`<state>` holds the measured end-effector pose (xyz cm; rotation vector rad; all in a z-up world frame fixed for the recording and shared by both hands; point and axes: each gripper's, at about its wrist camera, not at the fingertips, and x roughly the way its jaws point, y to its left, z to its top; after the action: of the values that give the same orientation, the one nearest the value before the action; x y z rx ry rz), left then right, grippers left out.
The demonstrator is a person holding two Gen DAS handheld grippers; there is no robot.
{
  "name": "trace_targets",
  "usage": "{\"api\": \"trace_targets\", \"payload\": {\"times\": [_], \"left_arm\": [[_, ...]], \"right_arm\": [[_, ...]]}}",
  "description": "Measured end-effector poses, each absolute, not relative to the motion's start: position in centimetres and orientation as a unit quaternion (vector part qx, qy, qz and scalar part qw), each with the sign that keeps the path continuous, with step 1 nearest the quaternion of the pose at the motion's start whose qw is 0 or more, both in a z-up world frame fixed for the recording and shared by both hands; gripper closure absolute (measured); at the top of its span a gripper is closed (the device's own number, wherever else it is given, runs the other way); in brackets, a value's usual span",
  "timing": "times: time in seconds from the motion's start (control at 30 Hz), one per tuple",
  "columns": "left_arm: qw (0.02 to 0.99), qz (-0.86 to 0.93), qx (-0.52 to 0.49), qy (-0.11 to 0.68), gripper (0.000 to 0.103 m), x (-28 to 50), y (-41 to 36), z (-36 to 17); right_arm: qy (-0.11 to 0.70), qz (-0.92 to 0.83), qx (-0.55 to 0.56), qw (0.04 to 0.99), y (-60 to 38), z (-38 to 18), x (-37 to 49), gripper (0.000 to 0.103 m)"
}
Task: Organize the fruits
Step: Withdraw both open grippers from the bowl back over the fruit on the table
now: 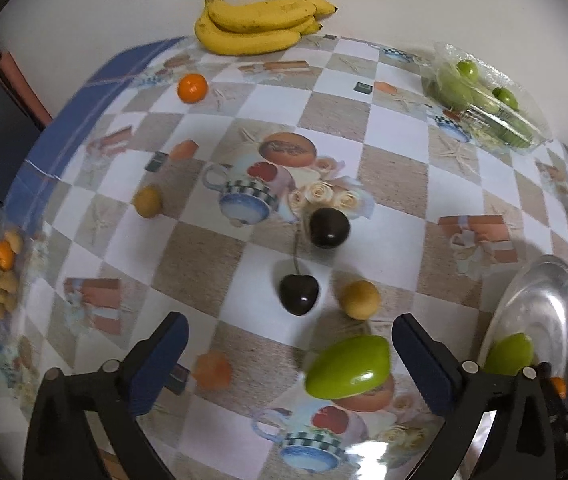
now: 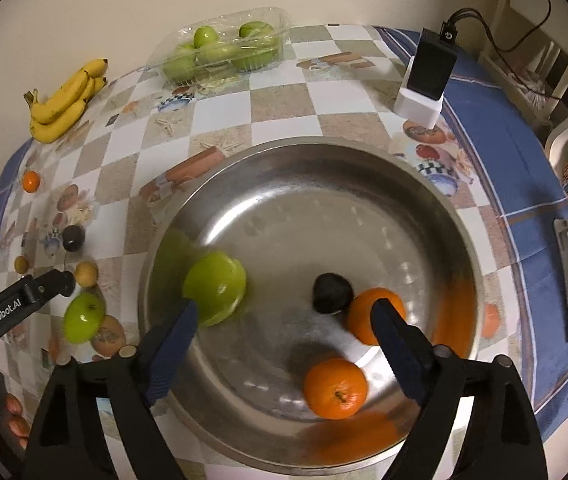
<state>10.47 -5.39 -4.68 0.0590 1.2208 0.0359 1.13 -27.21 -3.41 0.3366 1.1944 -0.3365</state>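
Observation:
My left gripper is open and empty above the table, with a green apple between its fingers, nearer the right one. Beyond it lie a dark cherry, a dark plum and a small yellow fruit. My right gripper is open and empty over the steel bowl. In the bowl lie a green apple, a dark plum and two oranges. The left gripper shows beside the loose apple.
Bananas lie at the far edge. A clear tray of green apples stands at the back right. An orange and a yellow fruit lie loose. A bag of small fruits is at the left. A black device on a white stand is right.

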Motion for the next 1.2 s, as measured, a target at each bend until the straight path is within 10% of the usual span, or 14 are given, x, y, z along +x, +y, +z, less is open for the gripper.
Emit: {"api": "trace_targets", "payload": {"times": [1.2], "left_arm": [[0.858,0.003,-0.007,0.514,0.0,9.8,-4.8,-2.0]], "right_arm": [[0.528,-0.151,0.123,0.827,-26.6,-2.5,1.7,0.0]]}}
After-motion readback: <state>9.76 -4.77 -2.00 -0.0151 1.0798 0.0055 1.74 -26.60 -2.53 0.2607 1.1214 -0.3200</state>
